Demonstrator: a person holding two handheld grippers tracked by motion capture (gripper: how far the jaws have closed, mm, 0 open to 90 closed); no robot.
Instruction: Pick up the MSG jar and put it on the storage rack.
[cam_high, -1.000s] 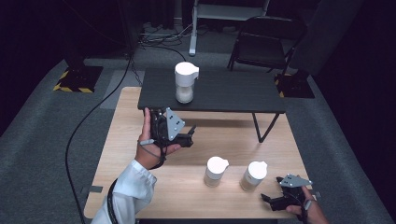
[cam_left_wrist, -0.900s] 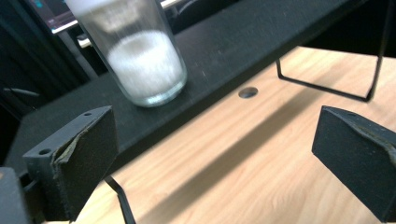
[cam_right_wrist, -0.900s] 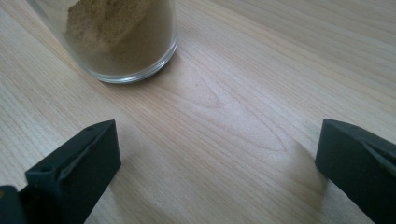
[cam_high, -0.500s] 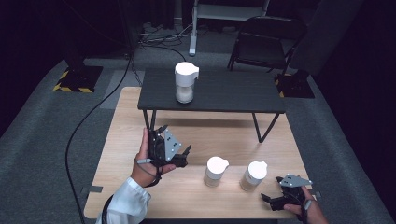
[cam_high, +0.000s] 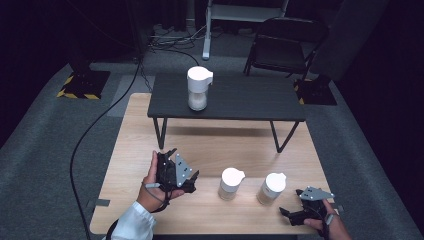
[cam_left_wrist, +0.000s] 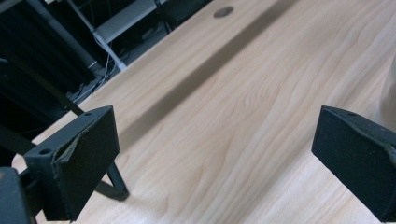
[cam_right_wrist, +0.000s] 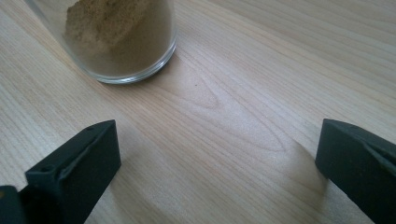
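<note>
Two white-lidded glass jars stand on the light wooden table (cam_high: 210, 150): a middle jar (cam_high: 231, 183) and a right jar (cam_high: 271, 188). A third, taller white-lidded jar (cam_high: 199, 93) stands on the small black table (cam_high: 235, 97) at the far side. My left gripper (cam_high: 192, 181) is held just left of the middle jar, open, with bare wood between its jaws (cam_left_wrist: 217, 140). Near the table's front right corner my right gripper (cam_high: 290, 214) is open; its own view (cam_right_wrist: 217, 144) has the right jar (cam_right_wrist: 116, 37), holding brown powder, just ahead.
The black table's legs (cam_high: 161, 134) stand on the wooden top; one leg's foot (cam_left_wrist: 114, 186) is close to my left gripper. A black chair (cam_high: 285, 42) and cables lie on the grey floor beyond. A cable (cam_high: 95, 135) trails off the table's left.
My left gripper has moved back from near the black table towards the front edge, ending beside the middle jar. The right gripper and the jars have stayed put.
</note>
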